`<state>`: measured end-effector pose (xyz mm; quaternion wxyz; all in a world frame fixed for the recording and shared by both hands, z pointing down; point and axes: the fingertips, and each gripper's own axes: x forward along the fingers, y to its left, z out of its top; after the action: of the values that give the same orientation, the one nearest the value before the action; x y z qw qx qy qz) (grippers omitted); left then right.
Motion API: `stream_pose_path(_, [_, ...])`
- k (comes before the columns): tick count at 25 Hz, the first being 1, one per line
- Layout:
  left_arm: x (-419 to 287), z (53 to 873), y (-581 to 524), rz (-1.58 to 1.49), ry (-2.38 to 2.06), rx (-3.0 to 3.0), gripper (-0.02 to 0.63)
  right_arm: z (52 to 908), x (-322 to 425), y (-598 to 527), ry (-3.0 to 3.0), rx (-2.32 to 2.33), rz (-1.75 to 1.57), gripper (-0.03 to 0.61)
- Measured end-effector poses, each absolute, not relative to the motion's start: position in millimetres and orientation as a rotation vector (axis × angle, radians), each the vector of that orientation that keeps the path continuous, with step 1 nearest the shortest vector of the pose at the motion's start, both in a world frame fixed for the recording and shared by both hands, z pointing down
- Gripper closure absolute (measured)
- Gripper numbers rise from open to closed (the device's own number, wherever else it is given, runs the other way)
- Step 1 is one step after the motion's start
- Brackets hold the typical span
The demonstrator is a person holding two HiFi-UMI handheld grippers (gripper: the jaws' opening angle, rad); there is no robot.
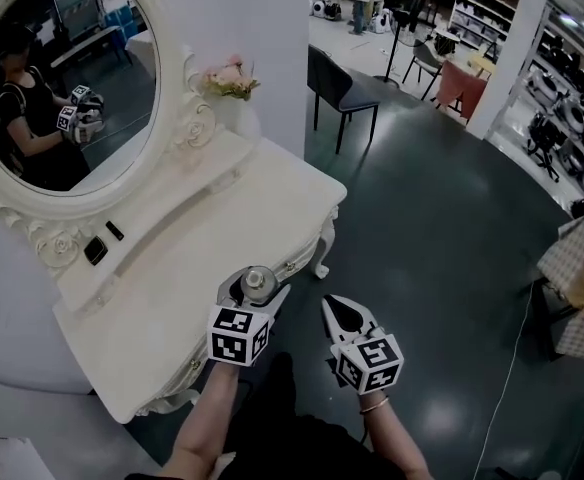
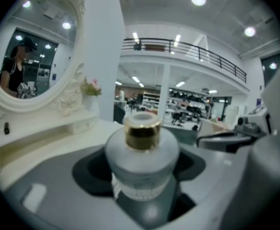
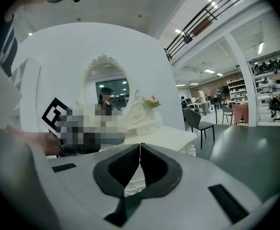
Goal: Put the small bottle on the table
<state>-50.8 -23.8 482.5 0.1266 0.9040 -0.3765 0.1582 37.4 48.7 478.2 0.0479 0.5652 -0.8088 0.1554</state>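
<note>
A small frosted-glass bottle (image 1: pixel 256 284) (image 2: pixel 141 164) with a gold collar and pale cap stands upright between the jaws of my left gripper (image 1: pixel 255 290) (image 2: pixel 142 176), which is shut on it. In the head view it hangs over the front right edge of the white dressing table (image 1: pixel 182 258). My right gripper (image 1: pixel 344 314) (image 3: pixel 139 163) is off the table's edge over the dark floor, jaws pressed together with nothing between them.
An oval mirror (image 1: pixel 67 78) in a carved white frame stands at the table's back. A vase of pink flowers (image 1: pixel 230 80) sits at its back right corner; two small dark items (image 1: pixel 96 250) lie on the raised shelf. A dark chair (image 1: pixel 343 90) stands beyond.
</note>
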Motion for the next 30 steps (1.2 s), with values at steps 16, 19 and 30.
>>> stream_pose_path(16, [-26, 485, -167, 0.461, -1.016, 2.659, 0.276, 468, 40, -91, -2.429, 1.753, 0.436, 0.574])
stream_pose_path(19, [-19, 487, -187, 0.478, -1.006, 2.675, 0.276, 468, 41, -105, -2.421, 1.753, 0.427, 0.574])
stream_pose_path(30, [8, 486, -252, 0.488, -1.052, 2.680, 0.276, 474, 70, -149, -2.418, 1.773, 0.447, 0.574])
